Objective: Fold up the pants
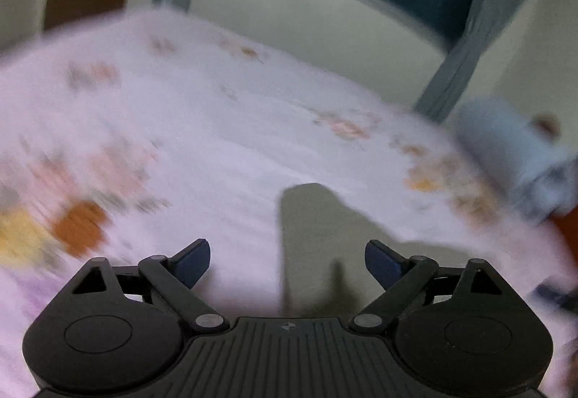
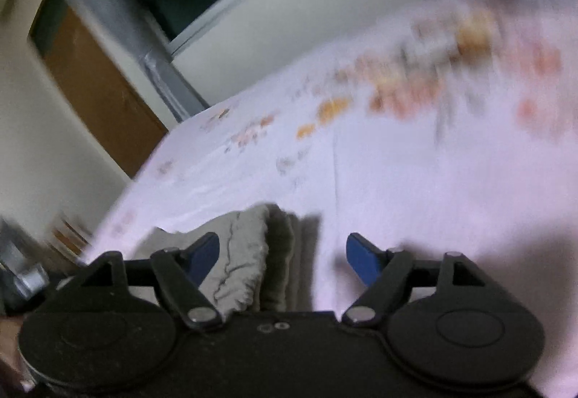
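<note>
Folded grey pants point(image 2: 249, 253) lie apparently untouched beneath the right gripper's point(image 2: 283, 259) spread fingers.

You are looking at a bedsheet point(image 2: 397, 188) of smooth, matt pale cloth with a blurred flower print. The pants point(image 2: 245, 253) are showing as soft grey cloth, matt, with a rough, frayed-looking edge. Your left gripper point(image 1: 287, 262) and right gripper point(image 2: 283, 259) are showing matt black plastic bodies, dull metal rivets and smooth blue fingers point(image 2: 363, 262). The door point(image 2: 97, 91) is looking like matt brown wood.
</note>
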